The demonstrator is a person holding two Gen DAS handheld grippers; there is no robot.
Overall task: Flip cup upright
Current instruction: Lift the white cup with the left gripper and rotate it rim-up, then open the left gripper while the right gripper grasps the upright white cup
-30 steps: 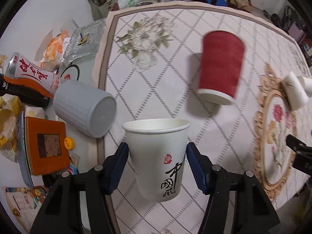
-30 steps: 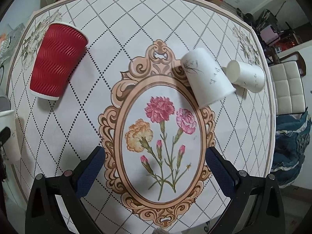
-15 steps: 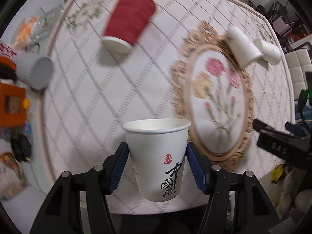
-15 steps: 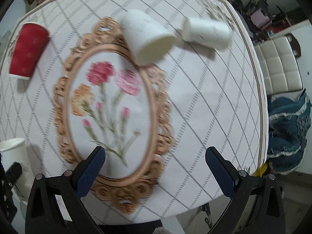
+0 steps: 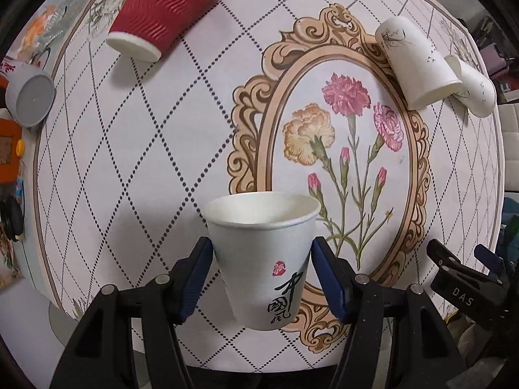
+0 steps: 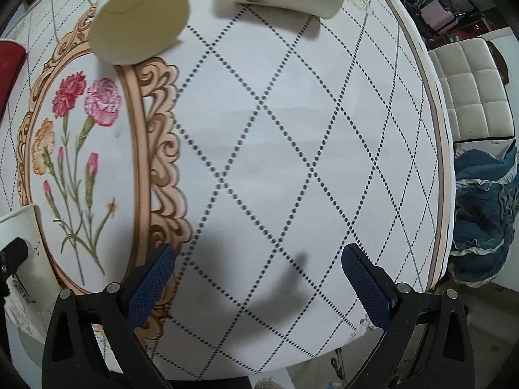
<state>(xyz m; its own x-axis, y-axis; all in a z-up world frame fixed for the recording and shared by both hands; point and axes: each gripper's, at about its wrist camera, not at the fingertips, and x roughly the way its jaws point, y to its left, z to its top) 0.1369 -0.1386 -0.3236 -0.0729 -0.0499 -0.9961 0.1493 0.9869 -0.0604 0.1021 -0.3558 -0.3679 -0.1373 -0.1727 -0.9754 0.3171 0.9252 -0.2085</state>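
- Since half a second ago, both cameras have swung across the tabletop [image 5: 136,168]: in the left wrist view the red ribbed cup [image 5: 165,9] has slid from upper centre toward the top left, and the oval flower frame [image 5: 340,149] now fills the middle; in the right wrist view that frame has shifted to the left side.
- Unchanged is the hold of the left gripper [image 5: 261,278]: its two blue fingers [image 5: 194,278] stay pressed against opposite sides of the white paper cup [image 5: 262,259] with black calligraphy.
- That cup is upright, mouth up, held above the near edge of the tabletop at the lower rim of the flower frame; whether its base touches the cloth cannot be told.
- At the left edge of the right wrist view the same cup [image 6: 19,246] shows as a sliver.
- Right gripper [image 6: 259,285] hangs over the near right part of the tabletop with its fingers [image 6: 150,287] spread wide and nothing between them.
- Two more white cups lie on their sides near the far right edge: one [image 5: 418,64] on the frame's upper right rim, the other [image 5: 473,87] just beside it.
- Red ribbed cup lies on its side near the far left corner.
- Beyond the left edge lies a grey cup [image 5: 30,97], tipped over, among clutter.
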